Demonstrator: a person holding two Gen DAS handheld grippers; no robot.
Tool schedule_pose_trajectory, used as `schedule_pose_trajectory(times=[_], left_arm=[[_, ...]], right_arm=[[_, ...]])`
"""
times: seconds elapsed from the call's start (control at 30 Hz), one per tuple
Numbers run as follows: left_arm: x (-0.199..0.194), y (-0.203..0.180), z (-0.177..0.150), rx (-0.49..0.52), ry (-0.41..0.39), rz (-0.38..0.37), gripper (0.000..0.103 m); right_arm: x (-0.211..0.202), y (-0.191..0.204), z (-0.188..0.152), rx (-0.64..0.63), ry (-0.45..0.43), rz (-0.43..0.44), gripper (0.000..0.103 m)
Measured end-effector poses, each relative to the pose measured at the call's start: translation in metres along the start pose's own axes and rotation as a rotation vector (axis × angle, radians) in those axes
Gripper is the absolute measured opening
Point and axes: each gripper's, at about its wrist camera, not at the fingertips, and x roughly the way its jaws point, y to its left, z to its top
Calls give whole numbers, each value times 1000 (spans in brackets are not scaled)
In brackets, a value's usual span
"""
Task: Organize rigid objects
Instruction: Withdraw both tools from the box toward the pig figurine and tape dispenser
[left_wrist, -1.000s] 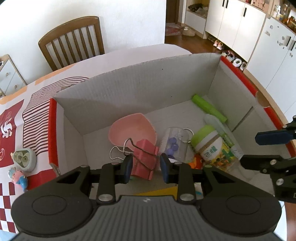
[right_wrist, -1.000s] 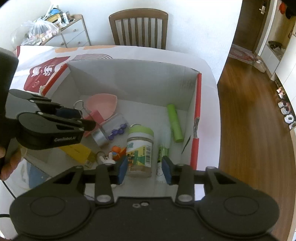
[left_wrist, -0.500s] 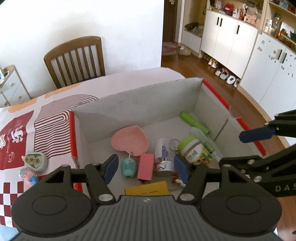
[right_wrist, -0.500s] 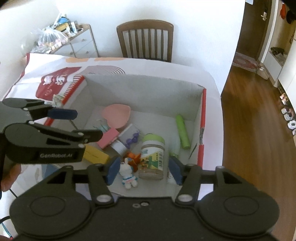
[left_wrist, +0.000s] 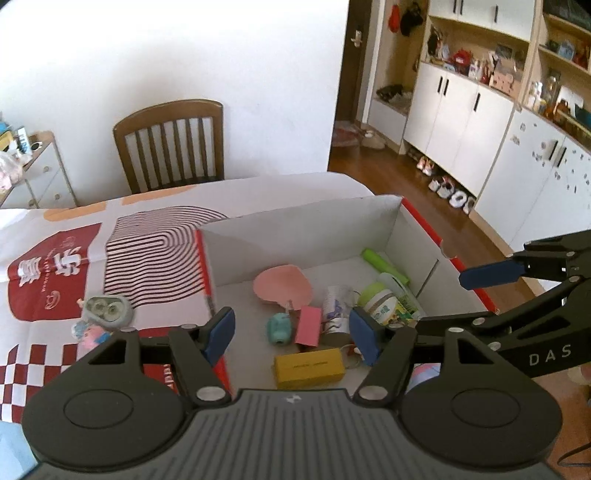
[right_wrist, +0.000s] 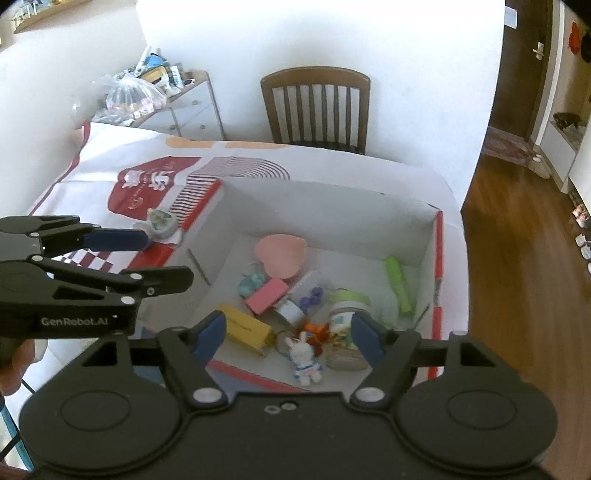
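Observation:
A white cardboard box (left_wrist: 306, 229) (right_wrist: 332, 218) with red rims holds a pink heart dish (left_wrist: 282, 284) (right_wrist: 282, 254), a pink clip (left_wrist: 307, 326) (right_wrist: 266, 296), a teal toy (left_wrist: 279, 328), a yellow box (left_wrist: 309, 367) (right_wrist: 246, 329), a green-lidded jar (left_wrist: 384, 304) (right_wrist: 347, 314), a green tube (left_wrist: 384, 265) (right_wrist: 399, 283) and a white rabbit figure (right_wrist: 304, 356). My left gripper (left_wrist: 293, 334) is open and empty, raised above the box's near edge. My right gripper (right_wrist: 286, 338) is open and empty, raised above the box's near side.
On the patterned tablecloth left of the box lie a grey two-eyed object (left_wrist: 107, 309) (right_wrist: 161, 220) and a small pink-and-blue toy (left_wrist: 90, 331). A wooden chair (left_wrist: 171, 142) (right_wrist: 316, 107) stands behind the table. A drawer unit (right_wrist: 177, 107) stands at back left.
Both grippers have risen and pulled back from the box and opened wider. The pink clip, held between the left fingers a second ago, lies in the box beside a teal toy.

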Motion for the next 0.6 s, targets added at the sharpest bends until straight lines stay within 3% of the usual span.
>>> schedule_pose_trajectory(times=[0.13,0.2,0.6], left_arm=[[-14,18,-6,-10,-26,14,73],[-22,28,-9,-12,-41,29,81],[-56,100,-27,1,-95,23,82]], right_arm=[[-2,18,0,2,-20,16,81],[-3,29,1,3,-34,19,87],[4,104,13,19,-94,34,100]])
